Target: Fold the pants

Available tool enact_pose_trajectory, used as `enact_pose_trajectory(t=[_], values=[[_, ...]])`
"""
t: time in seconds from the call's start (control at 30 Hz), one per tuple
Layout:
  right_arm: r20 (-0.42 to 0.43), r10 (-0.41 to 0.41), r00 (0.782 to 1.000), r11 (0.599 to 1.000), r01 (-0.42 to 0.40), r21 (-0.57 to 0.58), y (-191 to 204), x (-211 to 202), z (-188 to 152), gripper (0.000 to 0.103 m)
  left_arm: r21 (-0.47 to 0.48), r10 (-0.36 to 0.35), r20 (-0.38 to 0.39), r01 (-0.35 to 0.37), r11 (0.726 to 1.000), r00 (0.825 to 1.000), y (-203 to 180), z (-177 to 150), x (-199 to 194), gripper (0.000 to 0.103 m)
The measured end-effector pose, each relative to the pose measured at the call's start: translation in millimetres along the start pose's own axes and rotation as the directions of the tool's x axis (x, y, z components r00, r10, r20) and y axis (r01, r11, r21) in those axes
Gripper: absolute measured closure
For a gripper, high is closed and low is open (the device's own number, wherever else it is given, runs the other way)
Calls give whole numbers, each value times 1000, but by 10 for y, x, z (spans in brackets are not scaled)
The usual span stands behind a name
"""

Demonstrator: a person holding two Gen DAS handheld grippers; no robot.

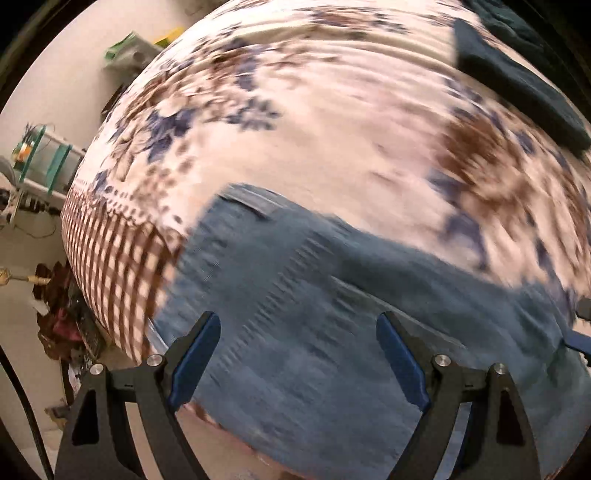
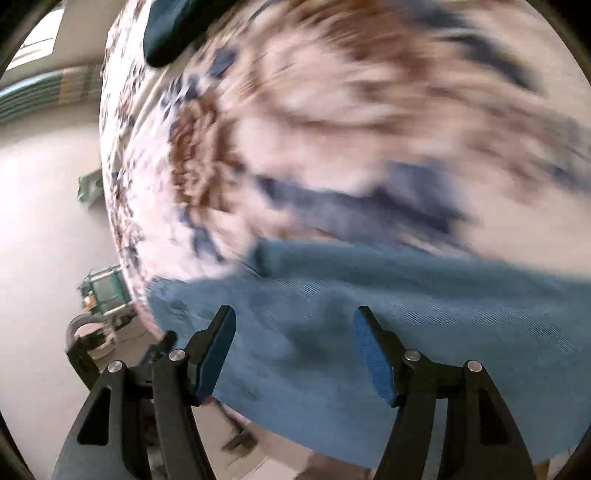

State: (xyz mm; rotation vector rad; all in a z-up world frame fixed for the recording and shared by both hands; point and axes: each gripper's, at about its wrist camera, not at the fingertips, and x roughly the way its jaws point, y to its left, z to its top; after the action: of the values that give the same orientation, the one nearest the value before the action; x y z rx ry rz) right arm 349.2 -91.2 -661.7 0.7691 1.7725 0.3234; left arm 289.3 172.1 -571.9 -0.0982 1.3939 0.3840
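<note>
Blue denim pants (image 1: 332, 332) lie spread on a floral bedsheet (image 1: 332, 129), filling the 6 o'clock half of the left wrist view; a pale hem or waistband edge shows near 10 o'clock of the fabric, too smeared to say which. Heavy motion blur across both views — weave and seams are hard to read. The left gripper (image 1: 299, 354) hangs over the denim with its jaws wide apart, blue pads on black fingers (image 1: 195, 354), nothing between them; whether the tips touch the cloth cannot be told. A brown-and-white checked border (image 1: 114, 273) of the sheet drops off the bed edge at 9 o'clock. Dark teal folded cloth (image 1: 517, 70) sits at 1 o'clock, cut off by the lens rim. Shelf clutter (image 1: 44, 158) beyond the bed at 9 o'clock is small and indistinct.

Right wrist view: same pants (image 2: 406, 314) cross the lower half, their edge overhanging the bed toward 6 o'clock. The right gripper (image 2: 295, 354) is parted, moderately wide, holding nothing — denim is behind the pads, not pinched. The bedsheet (image 2: 332, 129) pattern is smeared into streaks. The dark teal cloth (image 2: 173, 29) is cropped at 11 o'clock. A greenish object (image 2: 107, 291) on the floor at 8 o'clock is unreadable. A black shape at 7 o'clock, beside the right gripper's fingers, is partly hidden; cannot identify it.
</note>
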Motion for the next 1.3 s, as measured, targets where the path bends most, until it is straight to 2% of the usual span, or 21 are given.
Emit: enact_pose_trajectory(t=[0.1, 0.2, 0.23, 0.27, 0.37, 0.43, 0.53, 0.57, 0.6, 0.63, 0.67, 0.77, 0.8, 0.83, 0.87, 0.97, 1.07, 1.13, 1.2, 1.27, 1.3], values=[[-128, -135, 982, 991, 132, -36, 221, 454, 296, 34, 5, -8, -6, 8, 1000, 1000, 50, 138, 118, 17], [-263, -186, 947, 982, 185, -30, 269, 715, 358, 39, 40, -39, -38, 40, 998, 999, -20, 273, 286, 17], [-284, -188, 940, 982, 186, -33, 300, 737, 364, 61, 51, -43, -46, 45, 998, 998, -39, 294, 320, 17], [-284, -178, 942, 983, 180, -22, 327, 716, 382, 87, 61, -46, -51, 50, 997, 998, -59, 304, 348, 17], [-147, -140, 979, 990, 142, 8, 438, 436, 480, 89, 89, -55, -57, 60, 994, 997, -86, 337, 401, 17], [-25, -118, 993, 993, 119, 22, 494, 203, 531, 100, 97, -64, -71, 71, 993, 995, -78, 371, 426, 17], [-76, -54, 996, 997, 58, 51, 500, 189, 546, 96, 99, -83, -94, 92, 991, 992, -57, 412, 441, 17], [-113, -95, 989, 995, 98, 20, 509, 227, 521, 89, 99, -88, -97, 98, 990, 991, -50, 422, 440, 17], [-145, -142, 979, 990, 141, -18, 526, 263, 508, 83, 100, -92, -101, 103, 990, 991, -45, 433, 438, 17], [-179, -176, 968, 984, 170, -47, 542, 349, 508, 66, 103, -96, -106, 107, 989, 990, -24, 464, 456, 17], [-221, -206, 953, 978, 197, -63, 536, 465, 493, 56, 105, -100, -106, 111, 988, 989, 7, 506, 479, 17], [-332, -267, 905, 964, 245, -106, 511, 807, 505, 56, 111, -101, -104, 113, 987, 989, 23, 568, 466, 17], [-331, -285, 900, 958, 256, -128, 528, 860, 498, 60, 115, -101, -102, 112, 987, 990, 27, 578, 460, 17], [-323, -301, 897, 952, 263, -156, 564, 895, 496, 88, 118, -101, -98, 112, 987, 990, 27, 588, 453, 17], [-300, -309, 903, 949, 272, -159, 601, 884, 499, 93, 124, -100, -95, 111, 986, 990, 15, 591, 439, 17], [-169, -386, 907, 911, 346, -223, 885, 734, 506, 95, 145, -92, -80, 103, 984, 993, 28, 602, 406, 17], [-153, -336, 929, 936, 312, -161, 724, 677, 491, 95, 138, -83, -66, 92, 986, 994, 65, 603, 384, 17], [-134, -305, 943, 950, 290, -120, 580, 616, 478, 94, 119, -85, -74, 93, 988, 994, 148, 618, 401, 17], [-109, -331, 937, 939, 315, -142, 576, 503, 412, 78, 97, -101, -82, 108, 989, 992, 247, 647, 386, 17], [-30, -338, 941, 936, 332, -118, 610, 269, 233, 57, 72, -122, -74, 128, 989, 990, 373, 670, 316, 17], [10, -331, 943, 939, 331, -94, 653, 171, 101, 54, 61, -126, -63, 129, 990, 990, 451, 676, 264, 17]])
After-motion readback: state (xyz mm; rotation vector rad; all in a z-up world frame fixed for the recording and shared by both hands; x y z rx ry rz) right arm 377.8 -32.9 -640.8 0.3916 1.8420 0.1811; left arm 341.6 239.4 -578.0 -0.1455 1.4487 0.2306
